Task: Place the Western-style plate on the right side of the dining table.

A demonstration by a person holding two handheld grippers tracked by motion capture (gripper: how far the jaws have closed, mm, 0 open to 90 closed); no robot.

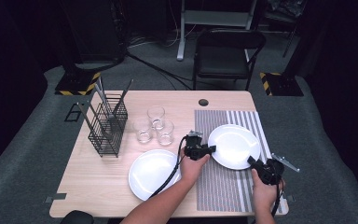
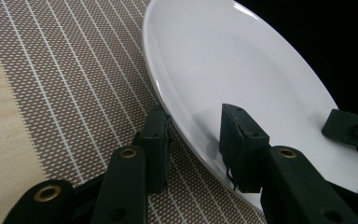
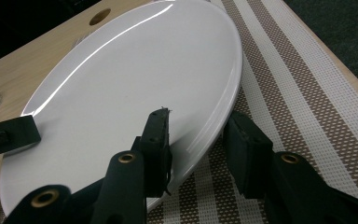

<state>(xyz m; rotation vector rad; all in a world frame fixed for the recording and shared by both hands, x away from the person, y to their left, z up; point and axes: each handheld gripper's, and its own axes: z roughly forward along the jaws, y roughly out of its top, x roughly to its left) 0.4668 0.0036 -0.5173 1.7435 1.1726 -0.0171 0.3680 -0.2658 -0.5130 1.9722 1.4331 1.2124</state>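
the white plate (image 1: 234,145) lies on the striped placemat (image 1: 223,186) at the right of the table (image 1: 98,182). the left gripper (image 1: 208,150) straddles the plate's left rim — jaws spread, one above the plate and one on the mat side. the right gripper (image 1: 253,163) straddles the near right rim the same way, jaws spread and not pressed on it. a second plate (image 1: 153,174) sits on bare wood to the left, with three glasses (image 1: 155,125) and a wire rack (image 1: 106,125) farther left.
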